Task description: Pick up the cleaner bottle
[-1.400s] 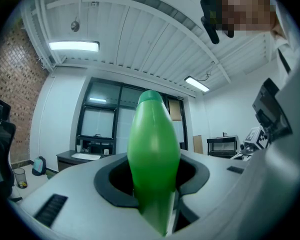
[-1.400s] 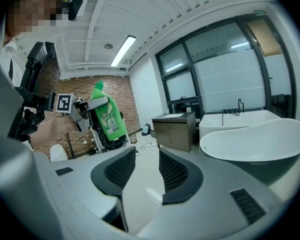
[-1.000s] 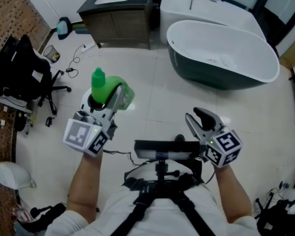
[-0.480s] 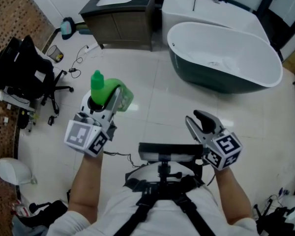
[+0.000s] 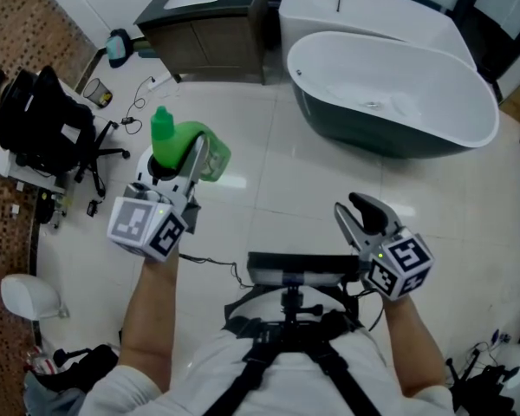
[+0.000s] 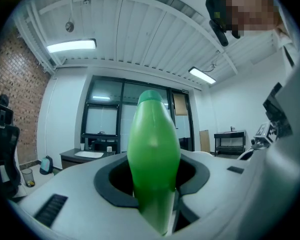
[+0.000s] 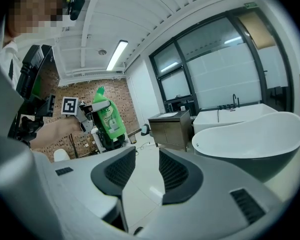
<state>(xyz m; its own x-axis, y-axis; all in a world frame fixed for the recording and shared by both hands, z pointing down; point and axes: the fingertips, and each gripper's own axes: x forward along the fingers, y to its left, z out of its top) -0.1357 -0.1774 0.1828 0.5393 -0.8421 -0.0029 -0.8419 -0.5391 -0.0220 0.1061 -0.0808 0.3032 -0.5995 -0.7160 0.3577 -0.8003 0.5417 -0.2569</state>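
Note:
A green cleaner bottle (image 5: 184, 144) with a green cap stands upright in my left gripper (image 5: 175, 168), which is shut on its body, held in the air above the tiled floor at the left of the head view. In the left gripper view the bottle (image 6: 152, 154) fills the gap between the jaws, pads pressed on both sides. My right gripper (image 5: 366, 217) is at the right of the head view, open, nothing between its fingers. The right gripper view also shows the bottle (image 7: 108, 118) in the left gripper, off to the left.
A large white freestanding bathtub (image 5: 390, 94) stands ahead on the right. A dark vanity cabinet with a sink (image 5: 210, 24) is at the back. A black office chair (image 5: 43, 137) and cables lie at the left. A camera rig (image 5: 303, 271) hangs at my chest.
The left gripper with the bottle has moved a little left and up in the head view. The right gripper shifted slightly right. The room has slid a little in view.

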